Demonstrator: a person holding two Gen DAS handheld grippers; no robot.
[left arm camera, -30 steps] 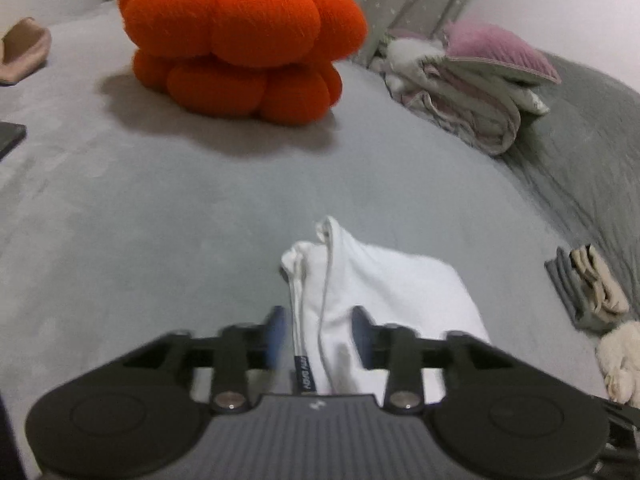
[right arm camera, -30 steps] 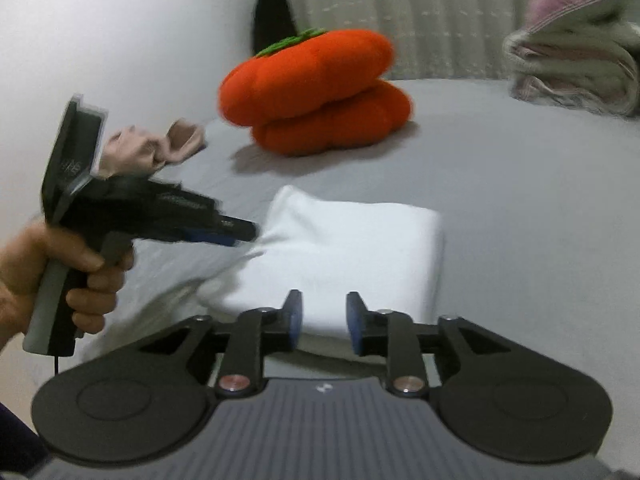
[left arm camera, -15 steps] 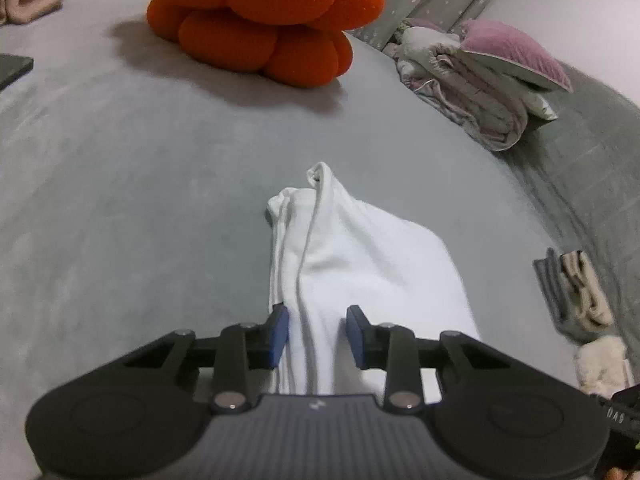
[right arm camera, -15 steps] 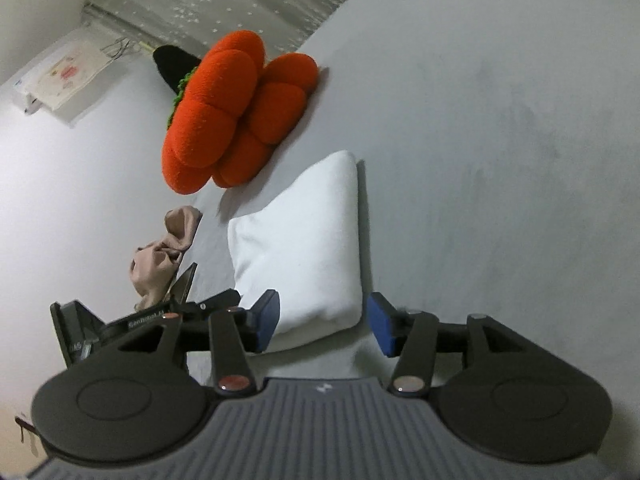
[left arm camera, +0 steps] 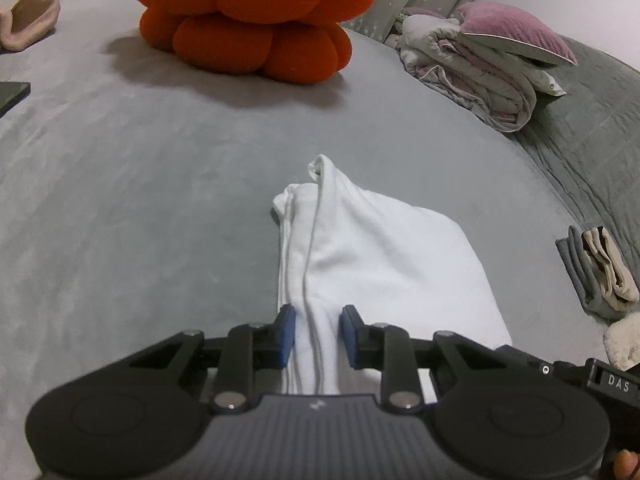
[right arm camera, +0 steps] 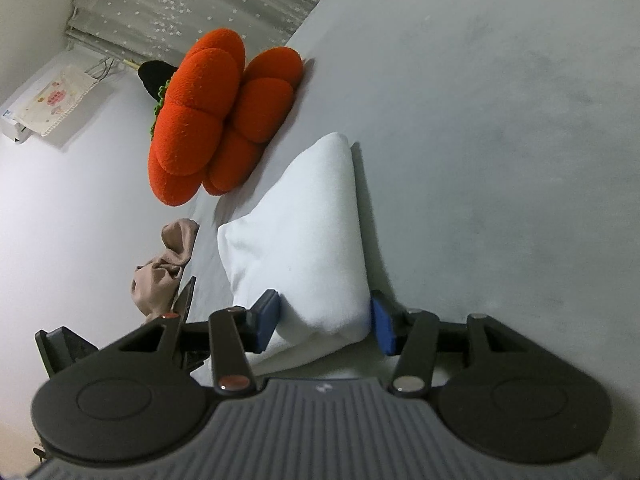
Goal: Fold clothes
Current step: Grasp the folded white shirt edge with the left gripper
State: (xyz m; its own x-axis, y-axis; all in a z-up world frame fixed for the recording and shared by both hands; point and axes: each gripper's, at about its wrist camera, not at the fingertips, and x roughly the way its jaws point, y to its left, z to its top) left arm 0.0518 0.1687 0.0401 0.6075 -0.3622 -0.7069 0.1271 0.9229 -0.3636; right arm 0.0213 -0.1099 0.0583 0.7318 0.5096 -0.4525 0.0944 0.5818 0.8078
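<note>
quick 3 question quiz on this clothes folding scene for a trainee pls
1. True or false: the white garment lies folded on the grey bed cover.
2. Which soft thing sits beyond the garment? A) an orange pumpkin cushion B) a blue ball C) a green box
3. How do the jaws of the left gripper and the right gripper stand against the garment?

Key:
1. True.
2. A, the orange pumpkin cushion.
3. Both pairs are spread, one jaw on each side of an end of the garment; neither is clamped on the cloth.
</note>
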